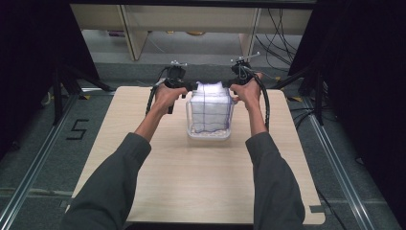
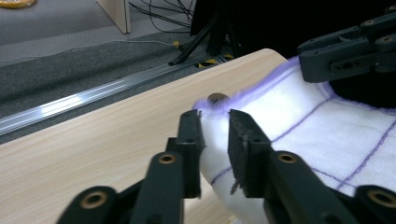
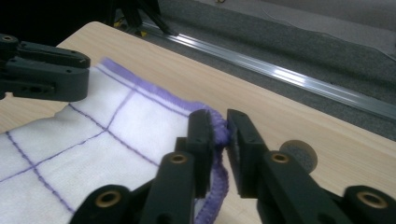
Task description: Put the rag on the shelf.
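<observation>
**Two grippers at the far corners of a white cloth over a clear box**

The left gripper has its jaws slightly parted around a far corner of the white cloth with purple lines, the fabric lying between them without a firm pinch. Between both grippers, the cloth drapes over a clear box on the wooden surface. The right gripper has its jaws narrowly spread, the purple hem sitting between them, touching the left jaw.
</observation>
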